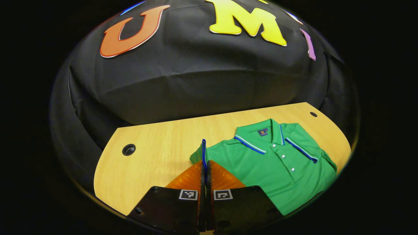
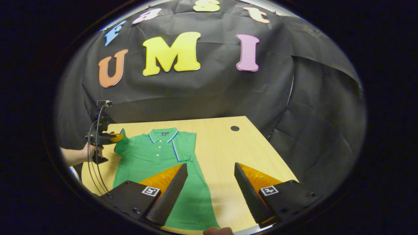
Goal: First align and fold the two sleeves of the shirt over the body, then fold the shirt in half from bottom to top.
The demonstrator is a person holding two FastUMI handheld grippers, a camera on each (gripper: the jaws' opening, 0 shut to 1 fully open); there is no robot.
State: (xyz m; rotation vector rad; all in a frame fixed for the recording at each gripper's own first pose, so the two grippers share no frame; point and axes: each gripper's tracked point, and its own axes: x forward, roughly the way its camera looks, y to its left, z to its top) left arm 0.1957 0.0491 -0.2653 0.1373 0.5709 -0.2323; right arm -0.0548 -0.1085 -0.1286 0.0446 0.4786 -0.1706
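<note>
Now: left sleeve pinched, fold pending.
My left gripper (image 1: 205, 169) clamps the sleeve (image 1: 200, 152) of the shirt (image 1: 267, 169) on the table (image 1: 156, 147); right gripper (image 2: 210, 182) gapes idle. Thin grip, so the sleeve could slip mid-fold.

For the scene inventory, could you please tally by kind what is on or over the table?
Green polo shirt: 1
Wooden table: 1
Cable holes in the table: 2
Hand-held grippers: 2, left hand-held gripper and right hand-held gripper
Total: 6
</note>
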